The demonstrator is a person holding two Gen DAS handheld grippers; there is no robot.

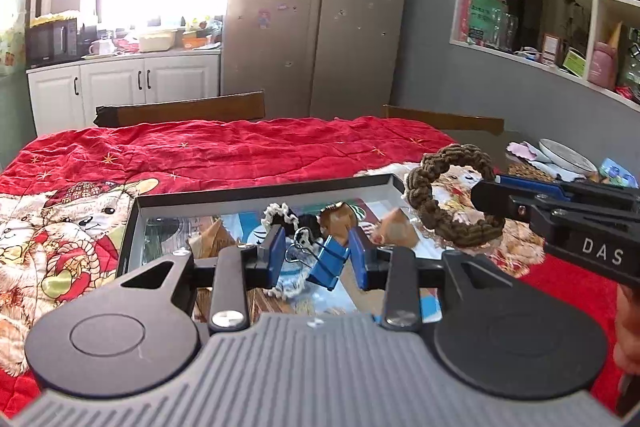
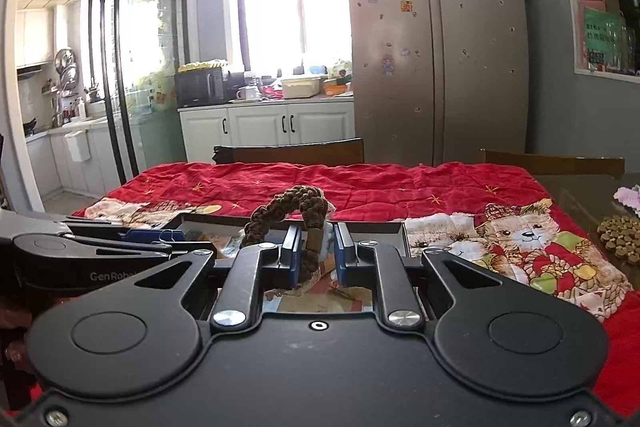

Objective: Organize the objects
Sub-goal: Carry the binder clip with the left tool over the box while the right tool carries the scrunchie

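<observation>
A shallow black-rimmed tray (image 1: 256,190) lies on the red quilt and holds small items: a white-and-black hair tie (image 1: 280,213) and brown paper pieces (image 1: 338,221). My left gripper (image 1: 318,253) hangs over the tray, jaws apart, with a blue binder clip (image 1: 326,263) tilted between them; I cannot tell whether the pads touch it. My right gripper (image 2: 316,253) is shut on a brown braided scrunchie (image 2: 292,215), held above the tray's right edge. The scrunchie also shows in the left wrist view (image 1: 452,195).
The red quilt with bear print (image 2: 516,239) covers the table. Two wooden chair backs (image 1: 180,109) stand at the far side. A brown trivet (image 2: 620,235) and a plate (image 1: 566,155) lie on the bare table at right. A fridge (image 1: 316,7) stands behind.
</observation>
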